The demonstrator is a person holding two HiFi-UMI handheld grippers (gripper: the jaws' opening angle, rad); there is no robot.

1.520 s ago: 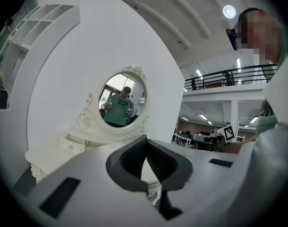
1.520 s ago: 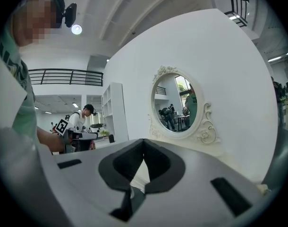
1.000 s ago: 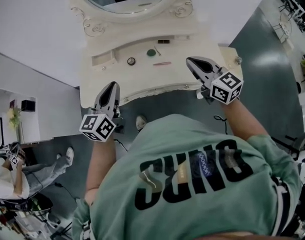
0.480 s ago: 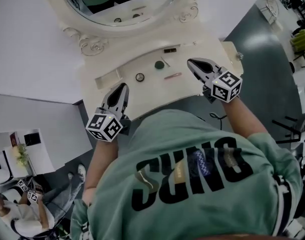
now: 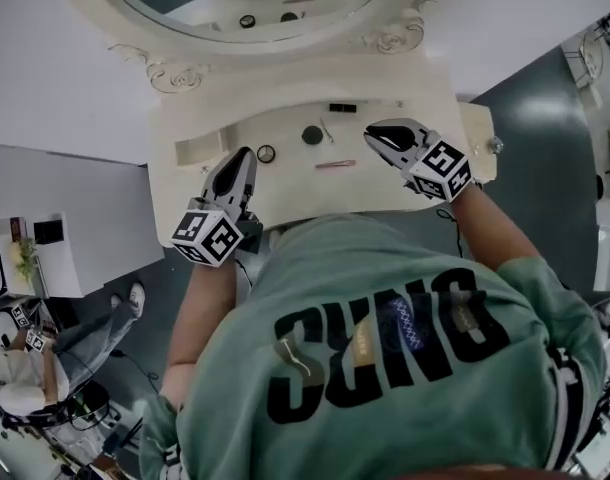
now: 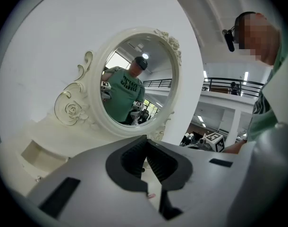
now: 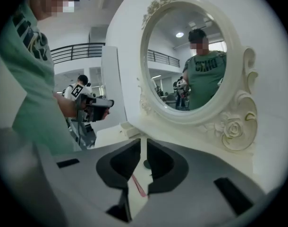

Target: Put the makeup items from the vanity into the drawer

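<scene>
The right claw (image 5: 375,136) has just been easing open to a narrow slit, and nothing sits between its pads. It hovers over the right part of the table (image 5: 285,186), nose tipped down toward the pink stick (image 5: 335,165), which lies flat near the middle of the front edge. The left claw (image 5: 241,160) is tips together and empty, over the front-left part. Further back lie a dark round compact (image 5: 312,135), a small ring-shaped pot (image 5: 266,153), a thin brush (image 5: 327,129) and a dark palette (image 5: 342,108) below the mirror (image 5: 255,3). The drawer I cannot see. To my eye the stick is the pick. Spread the pads wider, set them across its width, go right down to the tabletop and pinch it mid-length so it doesn't roll away.
</scene>
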